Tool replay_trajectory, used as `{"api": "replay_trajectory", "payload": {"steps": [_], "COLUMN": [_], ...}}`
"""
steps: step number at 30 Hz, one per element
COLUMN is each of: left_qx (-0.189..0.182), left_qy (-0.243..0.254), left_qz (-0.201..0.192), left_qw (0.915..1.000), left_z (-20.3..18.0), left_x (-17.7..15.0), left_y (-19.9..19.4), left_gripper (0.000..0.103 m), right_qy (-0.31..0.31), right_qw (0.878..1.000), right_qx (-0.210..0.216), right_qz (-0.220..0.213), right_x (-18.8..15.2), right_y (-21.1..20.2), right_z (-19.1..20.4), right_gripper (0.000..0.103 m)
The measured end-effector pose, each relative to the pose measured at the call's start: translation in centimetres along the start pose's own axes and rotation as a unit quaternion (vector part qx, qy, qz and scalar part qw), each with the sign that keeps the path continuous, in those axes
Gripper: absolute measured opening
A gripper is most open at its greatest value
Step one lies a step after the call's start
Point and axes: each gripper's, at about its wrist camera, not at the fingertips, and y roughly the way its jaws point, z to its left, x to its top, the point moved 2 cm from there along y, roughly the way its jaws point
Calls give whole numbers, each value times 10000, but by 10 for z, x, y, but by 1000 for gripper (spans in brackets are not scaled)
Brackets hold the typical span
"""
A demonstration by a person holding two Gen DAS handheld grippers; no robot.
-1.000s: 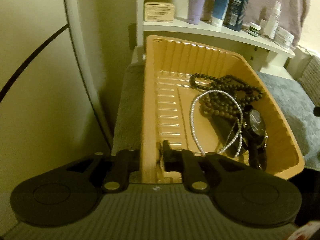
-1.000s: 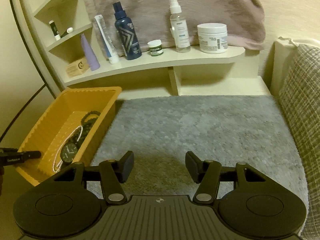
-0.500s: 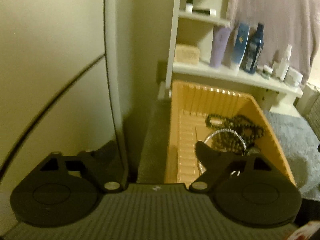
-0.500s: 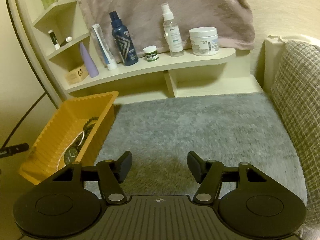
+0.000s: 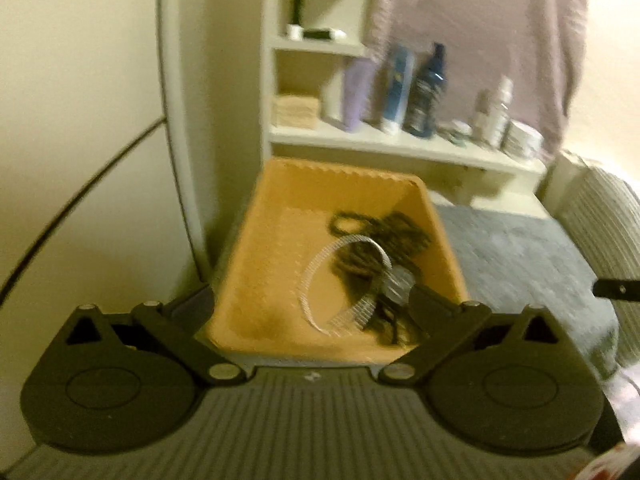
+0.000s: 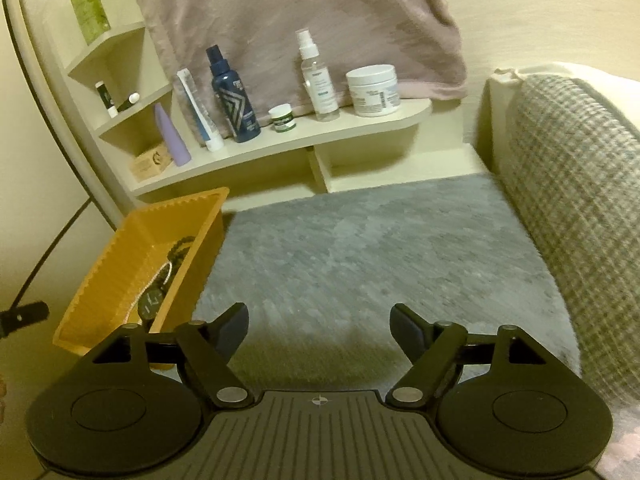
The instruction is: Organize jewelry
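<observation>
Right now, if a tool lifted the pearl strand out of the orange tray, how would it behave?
Probably floppy: the pearl strand lies in a loose loop. It may snag, since it overlaps the dark beads and watch. Likely light.

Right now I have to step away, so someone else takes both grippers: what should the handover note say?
Left gripper: jaws opening, nothing between them, just in front of the orange tray.
Right gripper: jaws opening, empty, over the grey rug.
Tray sits at the rug's left edge; inside lie the pearl strand, dark bead necklaces and watch.
Done: all visible jewelry is in the tray.
Left: nothing loose in view.
</observation>
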Motion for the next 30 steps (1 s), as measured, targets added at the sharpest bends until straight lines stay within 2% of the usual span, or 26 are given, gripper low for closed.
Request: {"api": "replay_trajectory", "payload": {"steps": [3,8,15,20,30], "left_qx": [-194,-297,-278,-283,-171], "left_qy": [2,54,121,212,359], "left_qz": [94,250,434,382,495], "left_qw": [9998,9992,9986,9986,9980], "left_z": [-19,-45,-67,-78,-89], "left_x": [-9,-23,-37,-44,-59], "left_y": [-7,-14,-18,-26,-32], "left_gripper": [102,102,102,102,102], "right_qy": [-120,-249,-409,-508,-510], "right_qw": [9999,9995,9979,9976,9967], "right_qx": [-56,-159,-416,-294,-415], "right_qz": [46,122,296,357,471], "right_x": [-5,-18,-37,-48,-58], "right_y": [-10,-23,-33,-43,-47], "right_z": [2,5,12,21,29], "right_gripper": [79,79,79,79,79]}}
